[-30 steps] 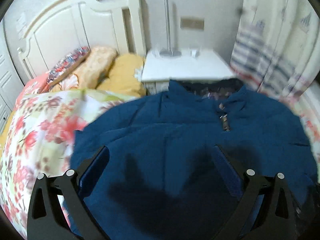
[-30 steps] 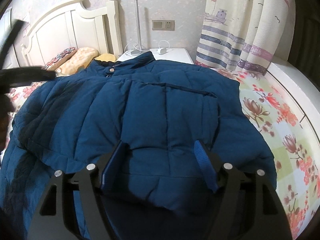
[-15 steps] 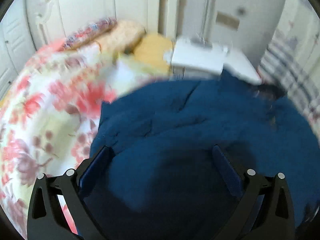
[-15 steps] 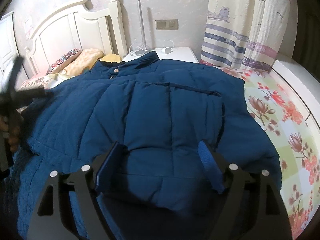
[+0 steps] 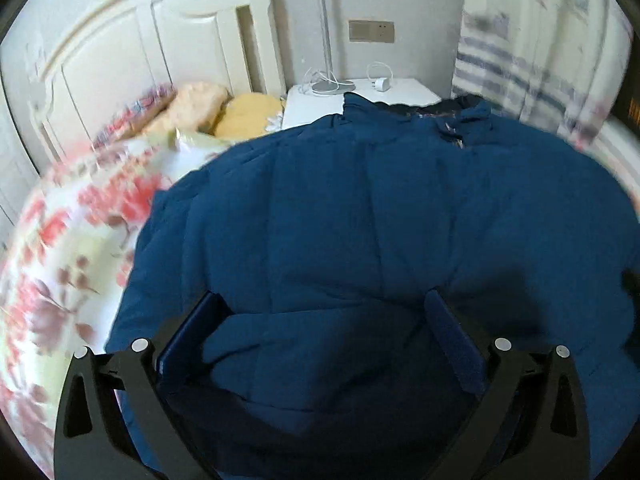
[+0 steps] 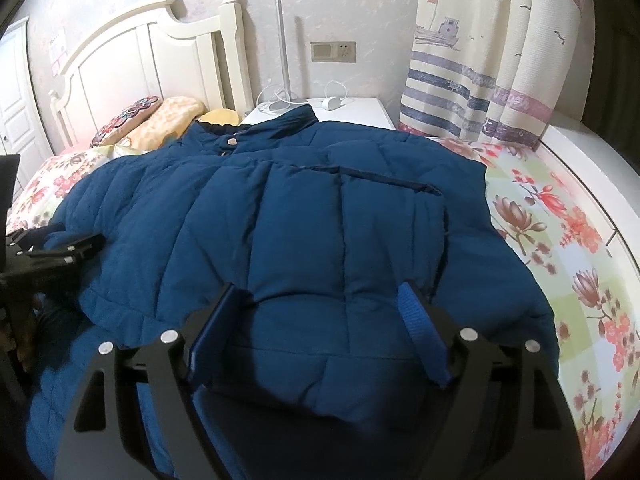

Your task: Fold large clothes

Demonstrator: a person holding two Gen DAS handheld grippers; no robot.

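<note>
With the blue jacket [image 6: 320, 216] spread across the bed [image 6: 560, 240] through mid-frame, the left tool [image 5: 320, 320] and right tool [image 6: 324, 312] both gape empty over its puffy hem, which may spring open if pinched too shallowly.

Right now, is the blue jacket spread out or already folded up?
Partly folded: the blue jacket lies collar-up across the floral bedspread, its sides turned in; no sleeve sticks out, and the body isn't doubled over.
</note>
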